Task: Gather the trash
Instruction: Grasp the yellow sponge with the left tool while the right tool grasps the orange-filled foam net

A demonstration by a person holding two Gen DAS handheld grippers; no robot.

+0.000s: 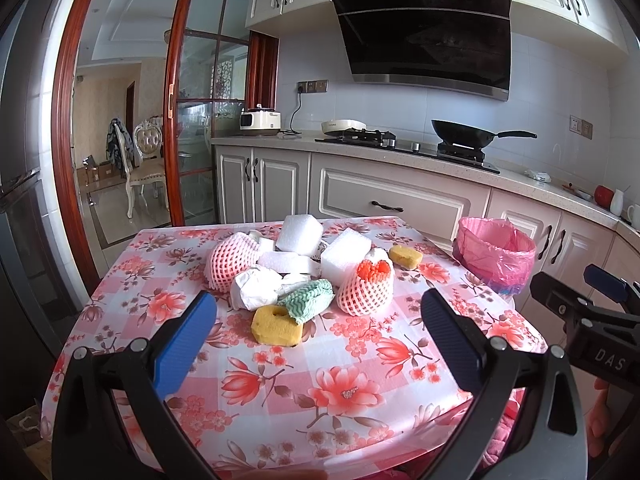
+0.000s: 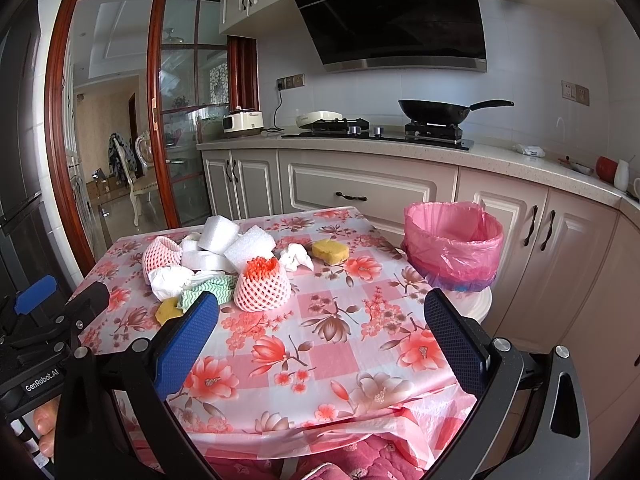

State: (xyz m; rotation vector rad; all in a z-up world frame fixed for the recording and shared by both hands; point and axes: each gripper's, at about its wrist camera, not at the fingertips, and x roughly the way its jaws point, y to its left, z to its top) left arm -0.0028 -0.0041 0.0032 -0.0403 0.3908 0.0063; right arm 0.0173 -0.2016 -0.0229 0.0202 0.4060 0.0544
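A pile of trash lies mid-table: white foam blocks [image 1: 346, 254] [image 2: 250, 246], pink foam nets [image 1: 366, 288] [image 2: 262, 284], crumpled white paper [image 1: 256, 288] [image 2: 170, 282], a green-white cloth [image 1: 310, 300] [image 2: 208, 290], and yellow sponges [image 1: 276, 326] [image 2: 330, 252]. A bin lined with a pink bag [image 1: 496, 254] [image 2: 454, 246] stands at the table's right edge. My left gripper [image 1: 318, 332] is open and empty, just short of the near sponge. My right gripper [image 2: 320, 334] is open and empty over the table's near part, to the right of the pile.
The table has a floral cloth [image 1: 340, 392] [image 2: 320, 344]. Behind it run kitchen cabinets [image 1: 396, 204], a counter with a hob and black wok [image 2: 434, 110], and a rice cooker [image 1: 260, 122]. A glass sliding door [image 1: 200, 120] is at left.
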